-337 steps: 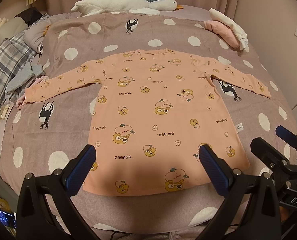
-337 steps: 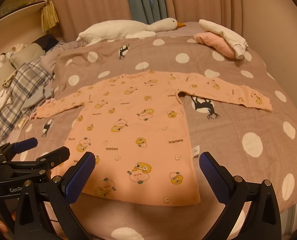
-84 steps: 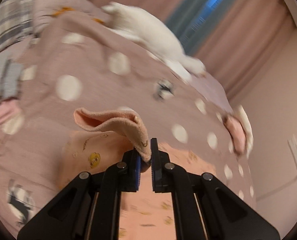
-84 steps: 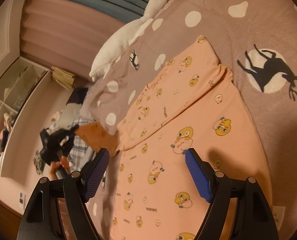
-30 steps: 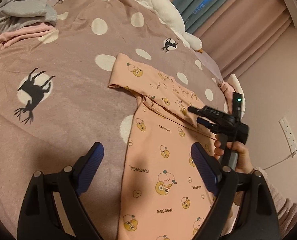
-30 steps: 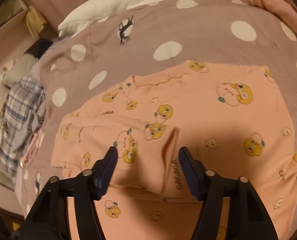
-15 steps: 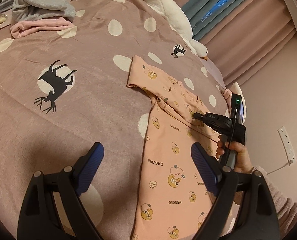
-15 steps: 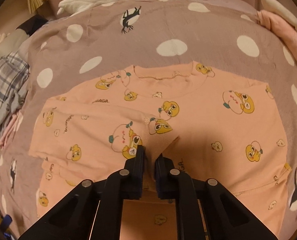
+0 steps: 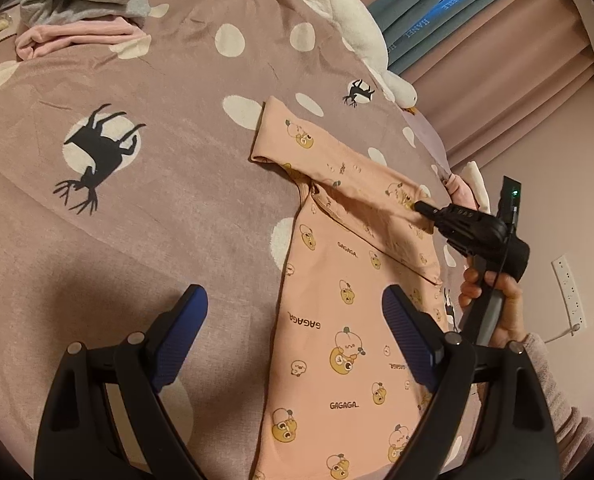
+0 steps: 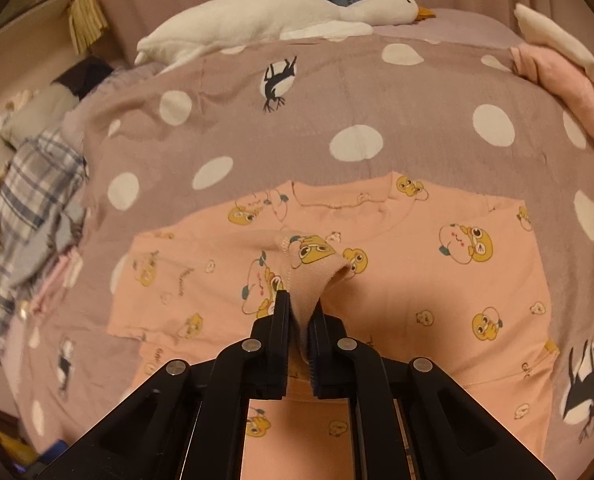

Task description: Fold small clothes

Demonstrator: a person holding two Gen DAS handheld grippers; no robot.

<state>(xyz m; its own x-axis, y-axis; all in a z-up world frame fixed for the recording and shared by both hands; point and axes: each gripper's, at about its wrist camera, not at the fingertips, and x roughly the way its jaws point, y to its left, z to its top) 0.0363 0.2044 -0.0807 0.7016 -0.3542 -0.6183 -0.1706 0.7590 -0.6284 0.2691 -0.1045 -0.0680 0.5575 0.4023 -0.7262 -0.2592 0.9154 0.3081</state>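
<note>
A small peach long-sleeved top [image 9: 349, 300] with cartoon prints lies flat on the bed, both sleeves folded across its chest. My left gripper [image 9: 295, 320] is open and empty, hovering over the bedspread beside the top's left edge. My right gripper [image 10: 300, 312] is shut on the cuff end of the sleeve [image 10: 313, 264] that lies across the chest and lifts it slightly. It also shows in the left wrist view [image 9: 421, 207], held in a hand at the top's right side.
The bed has a mauve spread [image 9: 137, 200] with white dots and deer prints. A white goose plush [image 10: 265, 20] lies at the head. Piled clothes sit at the left [image 9: 77, 12] and pink and white ones at the right [image 10: 557, 76].
My right gripper has closed on the folded sleeve's end and raised it a little. My left gripper stays open and has drifted slightly back from the top.
</note>
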